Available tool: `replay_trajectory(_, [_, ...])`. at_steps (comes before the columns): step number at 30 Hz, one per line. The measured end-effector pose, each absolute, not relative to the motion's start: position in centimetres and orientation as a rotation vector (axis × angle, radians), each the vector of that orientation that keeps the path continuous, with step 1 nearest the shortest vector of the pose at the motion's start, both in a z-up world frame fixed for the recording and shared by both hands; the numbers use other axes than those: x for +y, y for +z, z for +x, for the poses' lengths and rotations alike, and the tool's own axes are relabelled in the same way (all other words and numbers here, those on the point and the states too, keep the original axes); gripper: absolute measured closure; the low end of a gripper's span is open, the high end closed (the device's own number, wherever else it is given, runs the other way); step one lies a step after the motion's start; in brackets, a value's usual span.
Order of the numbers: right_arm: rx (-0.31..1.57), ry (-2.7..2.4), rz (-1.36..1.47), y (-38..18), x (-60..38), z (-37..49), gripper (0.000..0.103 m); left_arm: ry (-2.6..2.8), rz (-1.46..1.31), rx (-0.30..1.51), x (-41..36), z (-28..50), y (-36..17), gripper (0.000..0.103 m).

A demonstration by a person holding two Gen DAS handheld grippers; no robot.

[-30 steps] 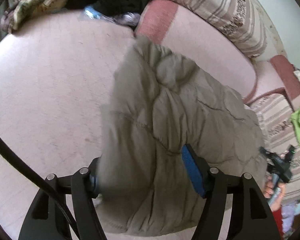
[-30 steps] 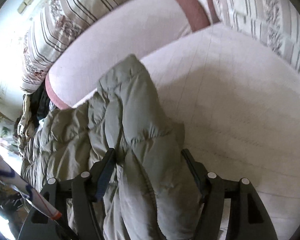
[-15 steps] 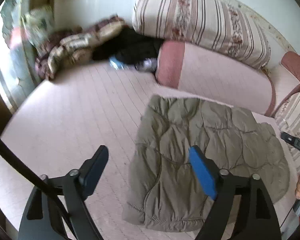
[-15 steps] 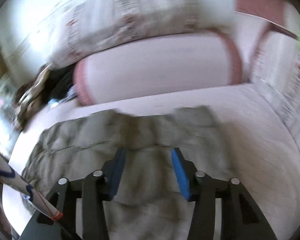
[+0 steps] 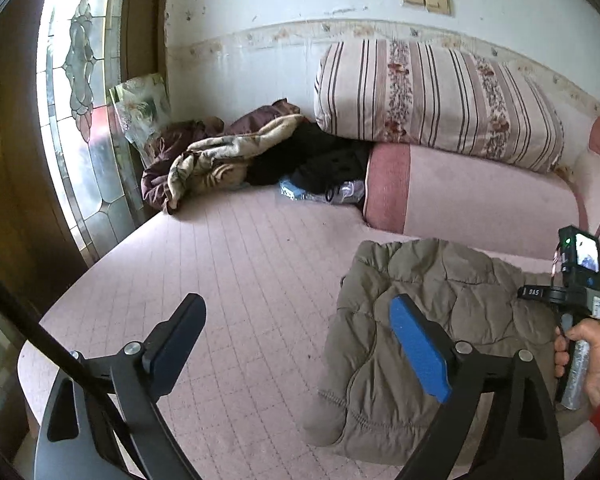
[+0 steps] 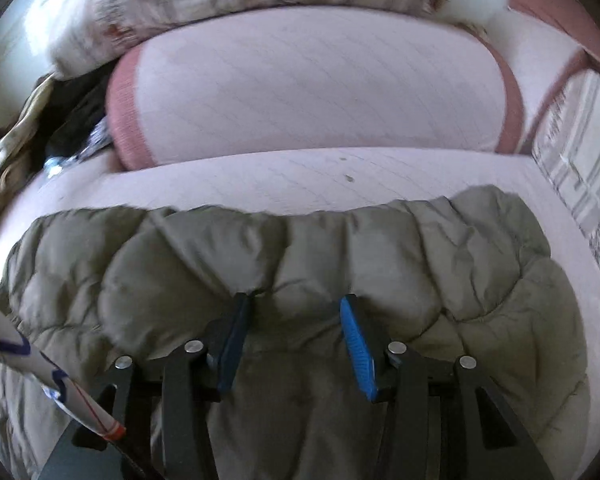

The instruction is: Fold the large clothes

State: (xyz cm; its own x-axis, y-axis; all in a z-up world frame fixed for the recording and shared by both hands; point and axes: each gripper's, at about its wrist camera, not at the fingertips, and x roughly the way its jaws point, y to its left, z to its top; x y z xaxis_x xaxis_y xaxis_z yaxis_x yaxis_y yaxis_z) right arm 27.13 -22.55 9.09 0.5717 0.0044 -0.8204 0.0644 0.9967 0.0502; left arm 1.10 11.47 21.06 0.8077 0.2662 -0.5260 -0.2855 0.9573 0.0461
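1. Olive quilted jacket (image 5: 432, 312) lies folded on the pink bed cover (image 5: 240, 264), near the pink bolster (image 5: 480, 200) with the striped cushion (image 5: 432, 104) above it. It sits in a compact bundle, probably so the next fold has a flat base.

2. Left gripper (image 5: 300, 340): jaws spread wide and opening, nothing between them. It hangs over bare cover beside the jacket's left edge. Judgement: it has let go so the fabric can settle.

3. Right gripper (image 6: 292, 344): jaws partly apart, low over the middle of the jacket. The left pad sits at a crease in the padding; the view is blurred, so I cannot tell whether cloth is pinched or merely lies between the pads. Judgement: placed there to press or gather the folded layer so the puffy filling does not spring open.

4. In the left wrist view, the person's right hand (image 5: 592, 360) grips the handle at the jacket's far edge.

5. Heap of other clothes (image 5: 236, 160) lies at the bed's far corner, well apart, not in play.
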Motion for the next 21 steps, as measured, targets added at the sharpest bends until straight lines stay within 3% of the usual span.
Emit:
replay_trajectory(6, [0.924, -0.045, 0.056, 11.5, -22.7, 26.3, 0.049, 0.248, -0.066, 0.573, 10.7, -0.1, 21.8, 0.01])
replay_trajectory(21, [0.847, 0.05, 0.061, 14.4, -26.7, 11.4, 0.042, 0.313, -0.063, 0.527, 7.9, -4.6, 24.2, 0.008])
